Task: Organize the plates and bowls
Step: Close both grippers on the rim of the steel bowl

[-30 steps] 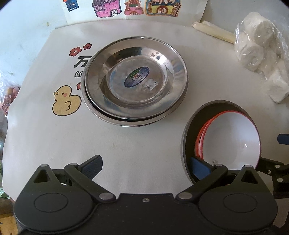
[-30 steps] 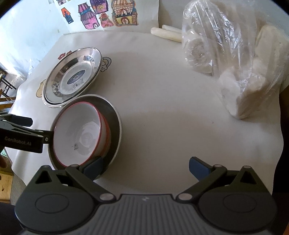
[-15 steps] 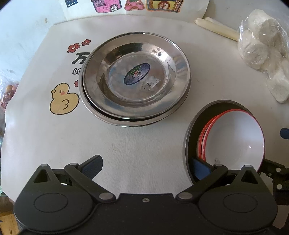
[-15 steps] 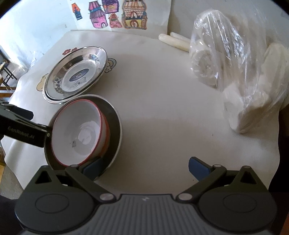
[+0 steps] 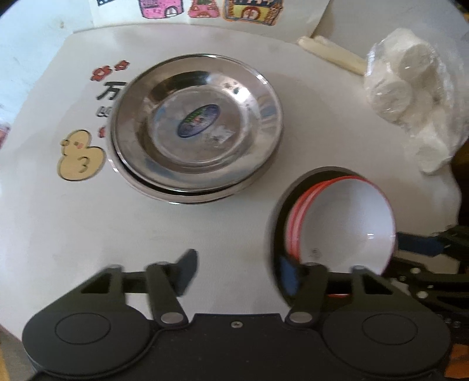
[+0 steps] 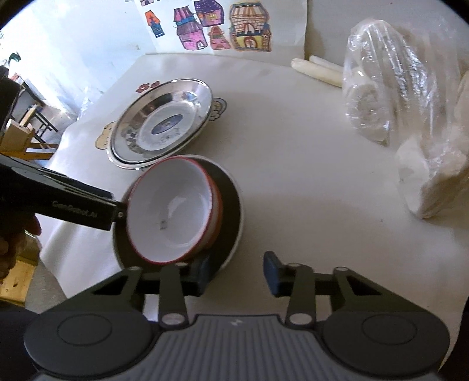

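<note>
At ten o'clock the steel plates (image 5: pixel 196 132) are lying stacked, while the red-rimmed bowls (image 5: pixel 343 222), tilted inside a dark bowl (image 6: pixel 231 214) at four o'clock, are being flanked by both half-spread grippers (image 5: pixel 237 272) (image 6: pixel 237 274), so the rims should be pinched evenly.

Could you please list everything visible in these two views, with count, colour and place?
Steel plates: at least two, silver, stacked at table centre-left.
Bowls: nested stack, white with red rims, tilted inside the dark dish.
Dark dish: one, black with pale rim, near table edge.
Plastic bags: two, clear with white contents, right side.
Pale sticks: two, cream, far edge.
House drawings: several, multicoloured, on wall.
Table cover: one, white, with duck print.
Left gripper: black, open, at dish rim.
Right gripper: black, open, beside dish.
</note>
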Demonstrator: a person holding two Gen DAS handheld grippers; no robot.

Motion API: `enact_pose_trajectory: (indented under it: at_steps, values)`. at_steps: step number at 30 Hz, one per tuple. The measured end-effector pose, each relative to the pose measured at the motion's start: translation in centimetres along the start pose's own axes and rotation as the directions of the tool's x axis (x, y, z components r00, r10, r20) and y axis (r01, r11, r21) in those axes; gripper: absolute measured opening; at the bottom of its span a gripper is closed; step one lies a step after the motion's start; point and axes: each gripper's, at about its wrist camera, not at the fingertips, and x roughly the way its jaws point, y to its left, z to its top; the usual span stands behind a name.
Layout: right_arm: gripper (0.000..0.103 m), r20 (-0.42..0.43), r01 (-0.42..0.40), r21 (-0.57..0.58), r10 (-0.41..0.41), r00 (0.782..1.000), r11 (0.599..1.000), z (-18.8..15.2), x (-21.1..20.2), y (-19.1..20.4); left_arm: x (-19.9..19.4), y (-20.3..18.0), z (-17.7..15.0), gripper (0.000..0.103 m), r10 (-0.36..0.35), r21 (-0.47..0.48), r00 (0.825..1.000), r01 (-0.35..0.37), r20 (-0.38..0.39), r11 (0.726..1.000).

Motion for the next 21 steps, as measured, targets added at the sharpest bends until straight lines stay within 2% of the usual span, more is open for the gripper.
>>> enact_pose_trajectory:
  at_steps: [3, 5, 10, 21]
  values:
    - [0.033, -0.001, -0.015, 0.008, 0.015, 1.0, 1.0, 0.0, 0.0, 0.0, -0.1, -0.2, 0.0, 0.042, -0.022, 0.008, 1.0, 0.022, 0.006, 1.0]
    - [0.026, 0.0, -0.027, 0.012, 0.027, 1.0, 1.0, -0.1, 0.0, 0.2, -0.2, -0.4, -0.1, 0.037, -0.037, 0.013, 0.999, 0.037, 0.011, 0.999]
    - [0.022, 0.002, -0.036, 0.019, 0.036, 0.999, 0.999, -0.2, -0.1, 0.3, -0.4, -1.0, -0.1, 0.009, -0.076, 0.043, 0.997, 0.075, 0.023, 0.996]
    - [0.021, 0.006, -0.05, 0.093, 0.05, 0.999, 0.994, -0.4, 0.1, 0.1, -0.3, -1.3, -0.1, 0.009, -0.075, 0.069, 0.997, 0.072, 0.028, 0.995]
